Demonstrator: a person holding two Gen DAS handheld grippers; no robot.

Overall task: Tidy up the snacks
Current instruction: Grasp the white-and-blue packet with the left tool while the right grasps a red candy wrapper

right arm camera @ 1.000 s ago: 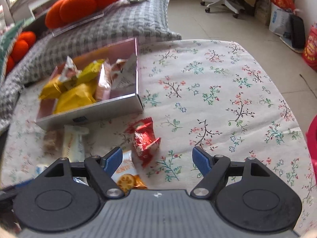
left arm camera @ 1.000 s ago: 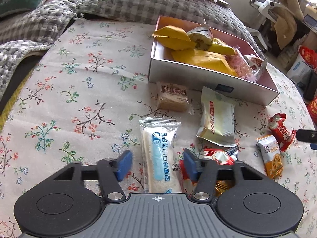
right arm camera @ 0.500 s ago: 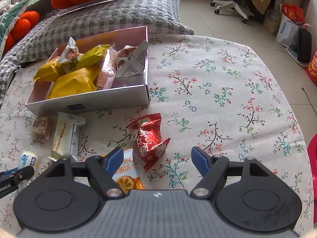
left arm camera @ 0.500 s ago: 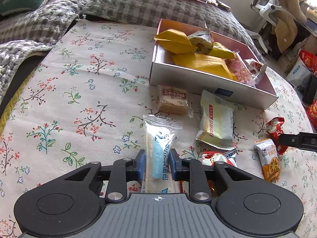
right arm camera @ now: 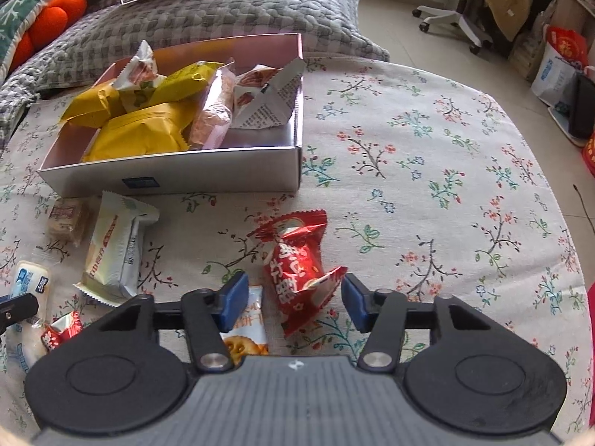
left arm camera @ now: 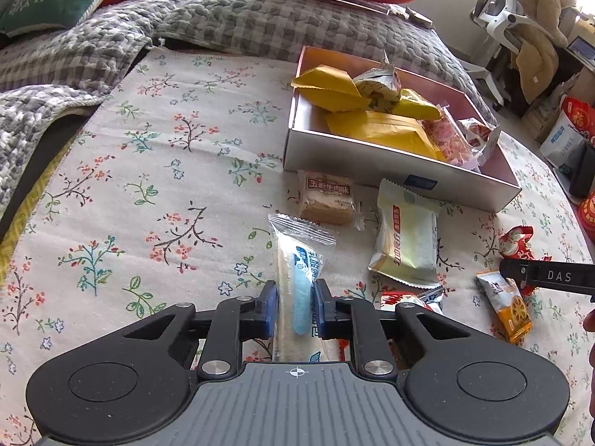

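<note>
On a floral-cloth table (left arm camera: 156,171), the left gripper (left arm camera: 295,306) clamped its jaws on a long blue-and-white snack packet (left arm camera: 297,260). At two o'clock stood the silver snack box (left arm camera: 372,165). The right gripper (right arm camera: 293,303) was closing, pads not yet touching the red candy packet (right arm camera: 297,264) between them, the box at eleven o'clock.
</note>
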